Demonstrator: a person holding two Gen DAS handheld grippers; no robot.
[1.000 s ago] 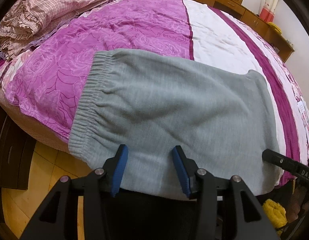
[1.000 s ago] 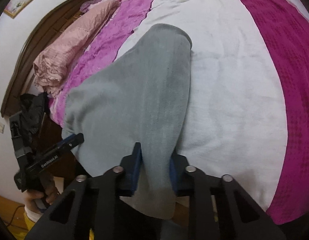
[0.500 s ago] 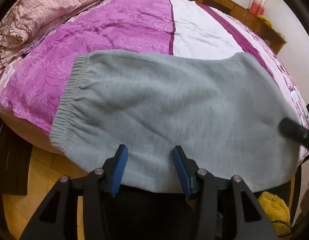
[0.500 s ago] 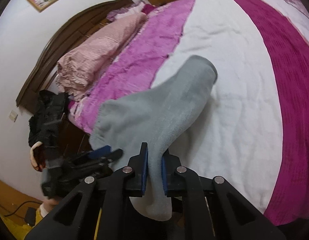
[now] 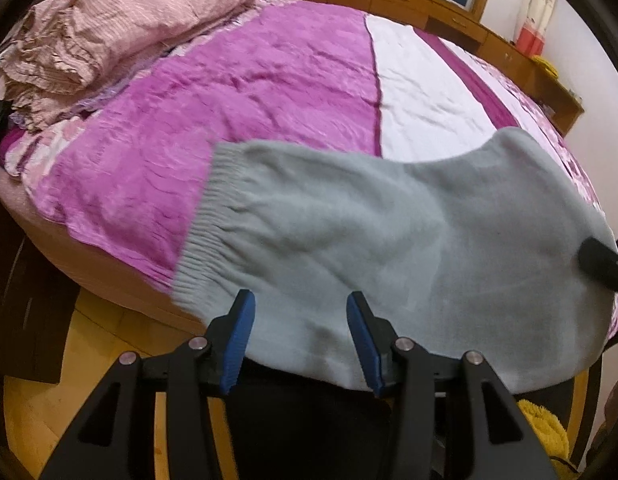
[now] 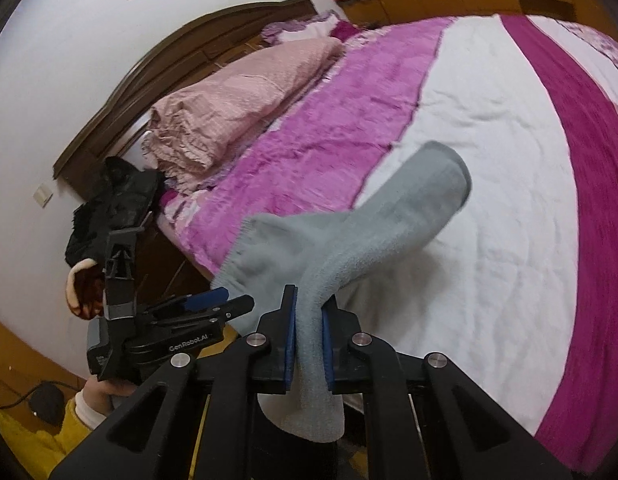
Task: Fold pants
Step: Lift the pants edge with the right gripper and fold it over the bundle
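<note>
At the left, our left gripper point(image 5: 299, 336) stands wide, its blue pads either side of the near hem of the grey pants point(image 5: 389, 248) without pinching it. The pants hang lifted over the near edge of the bed point(image 5: 269, 92), waistband to the left. At the right, our right gripper point(image 6: 309, 336) is clamped narrowly on a bunched fold of cloth. With only one grip, we judge the free end could sag and twist, spoiling the fold.
</note>
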